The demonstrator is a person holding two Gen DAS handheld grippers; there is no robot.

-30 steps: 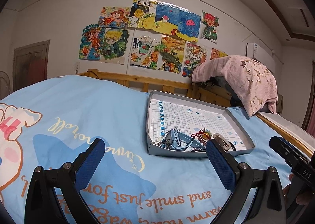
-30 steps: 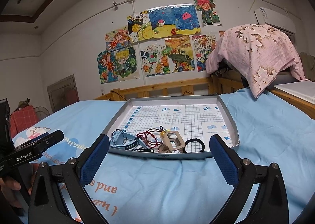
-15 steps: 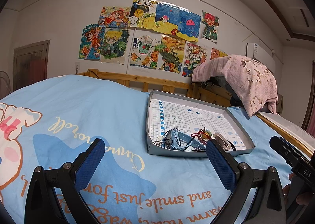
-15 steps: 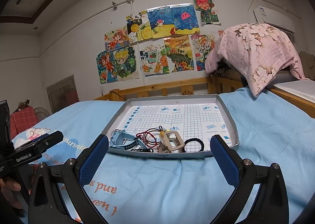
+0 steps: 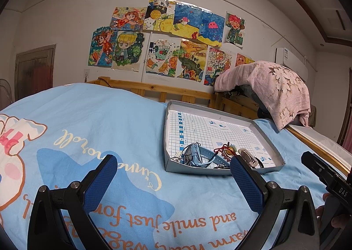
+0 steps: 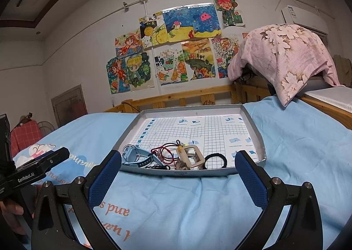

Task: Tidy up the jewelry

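Jewelry (image 6: 171, 157) lies in a heap at the near edge of the grey tray (image 6: 253, 122) on the blue bed cover (image 6: 297, 151). It sits straight ahead of the right gripper (image 6: 178, 177), which looks nearer. From the left gripper (image 5: 173, 181) it is ahead and off to the right. Both grippers are wide apart and hold nothing. The heap is tangled: a blue watch (image 6: 136, 156), red cord (image 6: 165, 151), a tan buckle (image 6: 191, 157), a black band (image 6: 216, 159). The tray's near wall hides the lowest bits.

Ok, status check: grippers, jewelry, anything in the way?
Left gripper and right gripper open, empty, short of the tray. Jewelry pile at its near edge, untouched. Path clear.
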